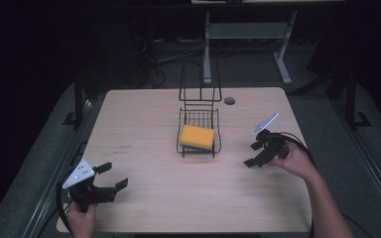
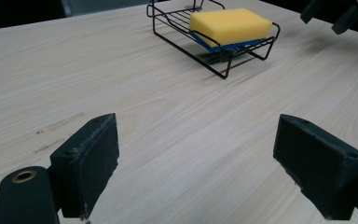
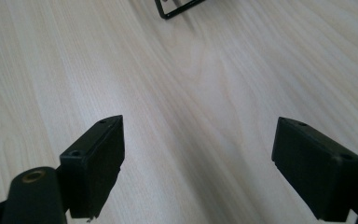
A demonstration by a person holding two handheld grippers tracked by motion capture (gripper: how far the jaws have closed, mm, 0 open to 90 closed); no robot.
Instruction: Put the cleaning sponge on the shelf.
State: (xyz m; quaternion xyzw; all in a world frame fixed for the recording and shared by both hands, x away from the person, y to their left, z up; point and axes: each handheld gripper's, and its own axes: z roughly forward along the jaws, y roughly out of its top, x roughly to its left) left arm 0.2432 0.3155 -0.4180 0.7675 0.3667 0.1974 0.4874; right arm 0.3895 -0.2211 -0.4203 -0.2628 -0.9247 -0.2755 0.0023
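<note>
Yellow sponge (image 1: 197,137) with a blue underside, lying flat in a black wire rack (image 1: 199,117) at the centre of the high view, on the light wooden counter (image 1: 144,124). Rack's tall wire back rising toward the top of the frame; sponge on the low basket part, toward its lower end.

Left gripper (image 1: 113,177) at lower left of the high view, held in a hand (image 1: 82,220) at the counter's near edge, jaws spread wide and holding nothing, pointing toward the right of the frame. Well apart from the rack. In the left gripper view, two black jaws far apart at the bottom corners, bare wood between them, sponge (image 2: 230,25) and rack (image 2: 177,29) at upper centre, the other gripper's jaw tips at the upper right corner.

Right gripper (image 1: 253,153) at centre right of the high view, held in a hand (image 1: 297,161), jaws likewise wide apart and empty, aimed toward the left of the frame, near the rack's lower right corner but not touching. In the right gripper view, jaws parted over bare counter (image 3: 200,74), a corner of the rack (image 3: 175,9) at the top edge.
</note>
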